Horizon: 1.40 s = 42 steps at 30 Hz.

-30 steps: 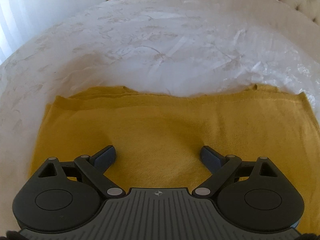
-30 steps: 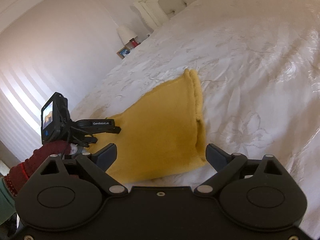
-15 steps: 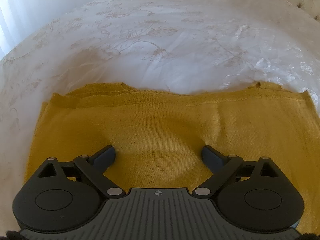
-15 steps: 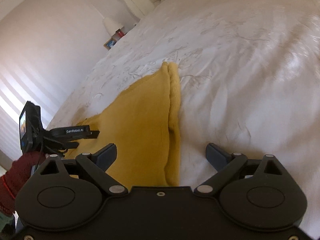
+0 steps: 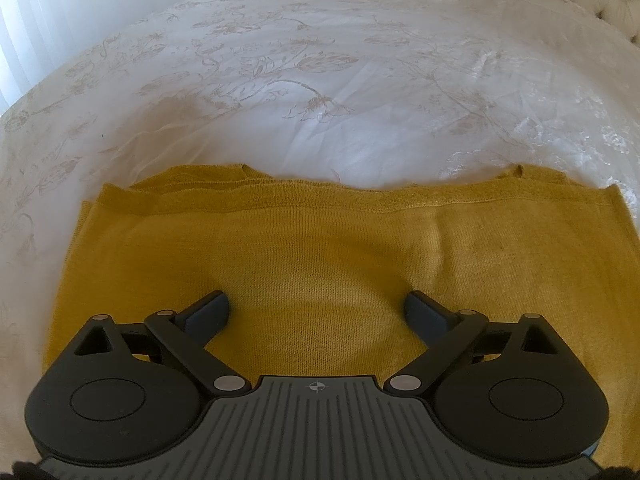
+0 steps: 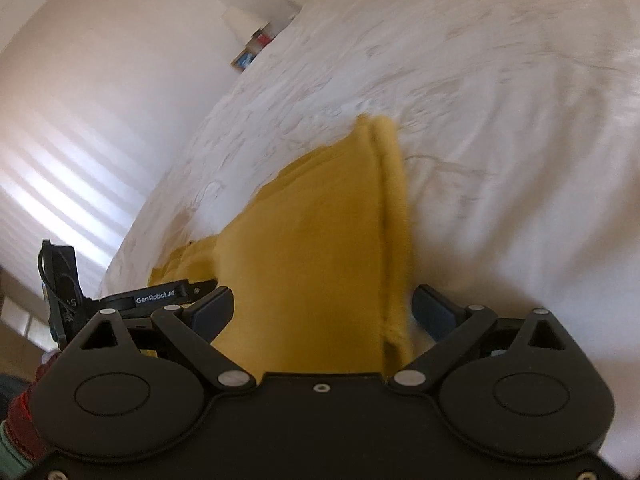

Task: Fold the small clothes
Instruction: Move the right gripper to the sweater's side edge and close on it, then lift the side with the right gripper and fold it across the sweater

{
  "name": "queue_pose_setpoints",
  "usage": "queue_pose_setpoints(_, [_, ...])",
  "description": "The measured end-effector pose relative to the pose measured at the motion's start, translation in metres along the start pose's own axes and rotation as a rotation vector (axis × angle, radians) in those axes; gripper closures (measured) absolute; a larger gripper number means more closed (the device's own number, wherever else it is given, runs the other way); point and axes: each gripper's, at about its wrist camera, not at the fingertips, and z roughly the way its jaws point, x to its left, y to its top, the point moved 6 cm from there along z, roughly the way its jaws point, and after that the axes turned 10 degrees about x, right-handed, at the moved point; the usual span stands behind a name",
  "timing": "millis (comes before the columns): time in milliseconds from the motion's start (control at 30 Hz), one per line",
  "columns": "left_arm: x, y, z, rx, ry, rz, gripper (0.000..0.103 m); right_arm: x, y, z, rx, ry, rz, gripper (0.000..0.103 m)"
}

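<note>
The near edge of the yellow garment (image 5: 320, 248) is hidden behind both gripper bodies, and the right wrist view is blurred, so the folds along the garment's right edge are hard to make out. The garment is spread flat on the white bedspread (image 5: 340, 80). The left gripper (image 5: 316, 312) and the right gripper (image 6: 322, 308) are both held wide open over it, with nothing gripped; contact with the cloth cannot be told.

Black left gripper (image 5: 316, 312): two round discs, silver screws, ribbed grey plate with small crosshair mark, dark blue-grey fingertips (image 5: 212, 308). Matching right gripper (image 6: 322, 312), smooth black plate. Dark red knitted cuff (image 6: 22, 424).
</note>
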Motion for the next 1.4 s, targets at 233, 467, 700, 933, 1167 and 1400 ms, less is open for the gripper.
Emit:
queue_pose_setpoints(233, [0.003, 0.001, -0.006, 0.003, -0.021, -0.006, 0.011, 0.002, 0.005, 0.013, 0.023, -0.021, 0.037, 0.050])
queue_pose_setpoints(467, [0.021, -0.026, -0.048, -0.029, -0.119, 0.015, 0.023, -0.025, -0.004, 0.005, -0.007, 0.022, 0.190, 0.078])
queue_pose_setpoints(700, [0.080, -0.063, -0.073, -0.058, -0.145, 0.013, 0.023, -0.008, -0.002, 0.003, 0.001, -0.095, 0.132, 0.076])
queue_pose_setpoints(933, [0.137, -0.077, -0.067, -0.081, -0.140, -0.020, 0.022, 0.014, 0.003, 0.005, 0.012, -0.230, 0.055, 0.078])
queue_pose_setpoints(1167, [0.170, -0.074, -0.063, -0.150, -0.139, -0.041, 0.022, 0.072, 0.020, -0.005, -0.022, -0.300, -0.049, 0.079])
queue_pose_setpoints(1400, [0.189, -0.075, -0.066, -0.150, -0.194, -0.063, 0.022, 0.168, 0.027, 0.028, -0.027, -0.221, -0.170, 0.079])
